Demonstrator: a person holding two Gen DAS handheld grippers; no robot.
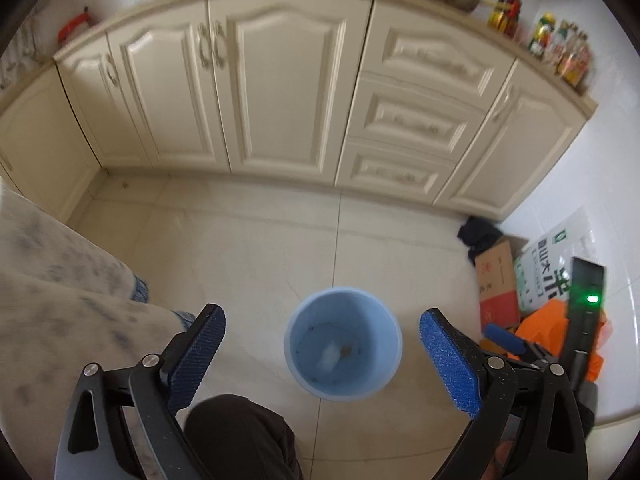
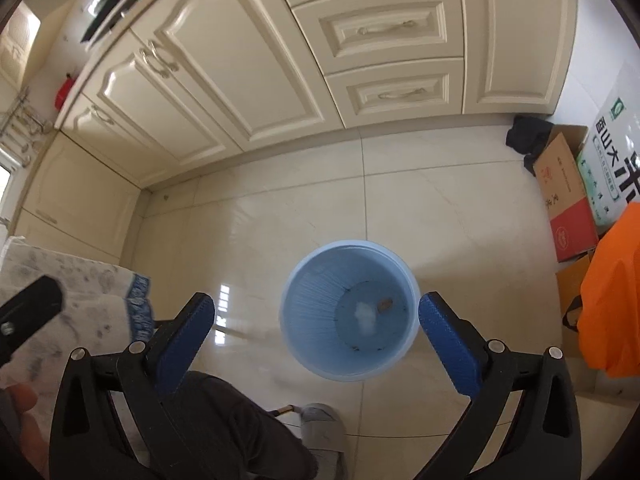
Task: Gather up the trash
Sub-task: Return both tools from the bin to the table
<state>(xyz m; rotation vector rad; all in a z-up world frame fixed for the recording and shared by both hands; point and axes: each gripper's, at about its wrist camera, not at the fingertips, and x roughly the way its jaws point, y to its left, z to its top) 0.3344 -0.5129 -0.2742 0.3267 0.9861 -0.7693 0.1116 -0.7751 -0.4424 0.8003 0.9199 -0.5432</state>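
Right now, both grippers are being held up high over the light blue trash bin [image 1: 343, 343], which is standing upright on the shiny floor tiles [image 1: 248, 248] in front of the cream kitchen cabinets [image 1: 280, 80]. The left gripper [image 1: 322, 360] is spread wide with nothing between its blue pads [image 1: 198, 360], and the right gripper [image 2: 316, 344] is spread wide and empty too. The bin is being kept right in the middle of both views, probably so that anything let go falls straight in. Down at the bottom of the bin, a small white scrap [image 2: 363, 314] and a little brown bit [image 2: 385, 305] are lying, so some trash looks to be collected already. No other loose trash is being seen on the floor. A cardboard box [image 2: 564, 200], a rice bag [image 2: 612, 160] and an orange bag [image 2: 616, 292] are being kept against the wall, off to the right of the bin. A cloth with gray spots [image 1: 60, 280] is hanging at the left, and a dark trouser knee [image 1: 240, 432] is sticking out just below the bin.
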